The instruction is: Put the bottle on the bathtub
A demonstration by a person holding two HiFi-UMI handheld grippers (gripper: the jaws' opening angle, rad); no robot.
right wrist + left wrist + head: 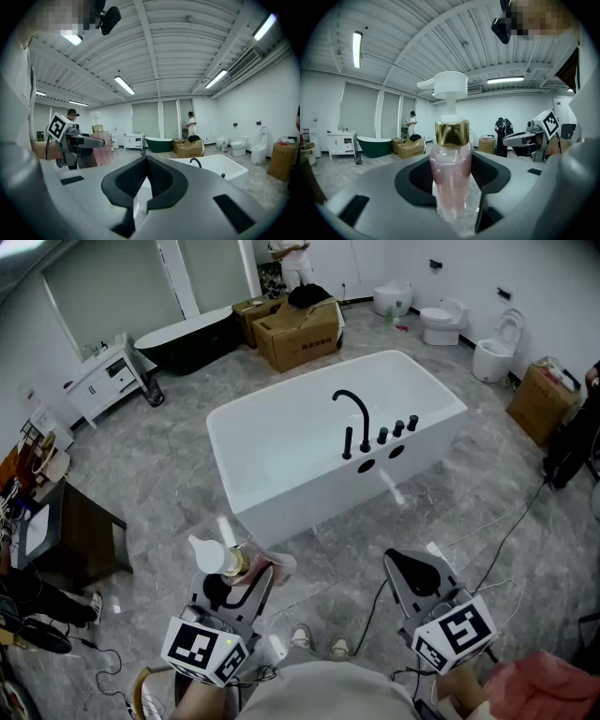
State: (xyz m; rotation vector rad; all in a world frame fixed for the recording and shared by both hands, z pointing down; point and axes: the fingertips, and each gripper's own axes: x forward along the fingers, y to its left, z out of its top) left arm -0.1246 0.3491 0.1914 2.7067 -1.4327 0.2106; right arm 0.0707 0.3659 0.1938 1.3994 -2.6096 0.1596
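A pink pump bottle (450, 173) with a gold collar and a white pump head stands upright between the jaws of my left gripper (246, 576), which is shut on it. In the head view the bottle (246, 563) is low and left, short of the white bathtub (281, 460) that stands ahead. A black faucet (354, 418) and knobs sit on the tub's near rim. My right gripper (412, 570) is low and right, shut with nothing in it. The right gripper view shows the left gripper with the bottle (101, 146) at left and the bathtub (220, 166) at right.
Cardboard boxes (298, 329) and a dark bathtub (187, 341) stand beyond the white one. Toilets (442, 322) line the far right wall. A white cabinet (105, 379) and a dark table (80, 535) are at left. Cables (511, 531) run across the floor at right. A person (292, 257) stands far back.
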